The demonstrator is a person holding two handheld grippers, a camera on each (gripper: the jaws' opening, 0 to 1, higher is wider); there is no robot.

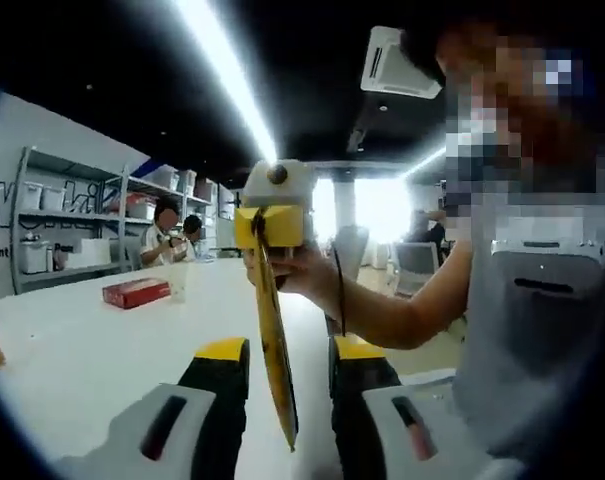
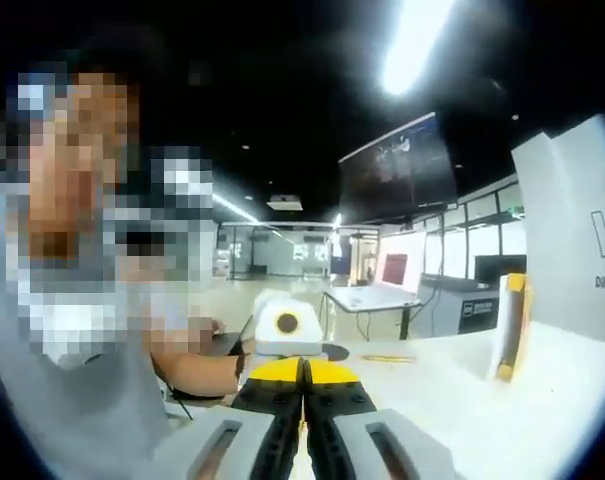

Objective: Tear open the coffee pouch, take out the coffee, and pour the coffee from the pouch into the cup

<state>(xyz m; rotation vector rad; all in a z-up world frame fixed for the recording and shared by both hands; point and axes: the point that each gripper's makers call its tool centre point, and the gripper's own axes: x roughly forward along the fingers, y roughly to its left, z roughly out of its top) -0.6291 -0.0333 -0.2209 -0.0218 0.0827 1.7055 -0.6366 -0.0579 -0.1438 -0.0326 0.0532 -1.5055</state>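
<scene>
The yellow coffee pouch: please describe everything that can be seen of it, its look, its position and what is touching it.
The coffee pouch is a long, narrow yellow sachet, apparently of thin foil or plastic, seen nearly edge-on. In the left gripper view it hangs almost upright above the white table. Its top is pinched in the right claw, and its lower end hangs between the open jaws of the left claw. I cannot tell whether those jaws touch it, or whether it is torn open.

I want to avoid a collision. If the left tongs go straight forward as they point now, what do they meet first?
Probably the yellow coffee pouch, which hangs edge-on between the left tongs open jaws. Beyond it come the right tongs, gripping its top. Depth is unclear.
</scene>
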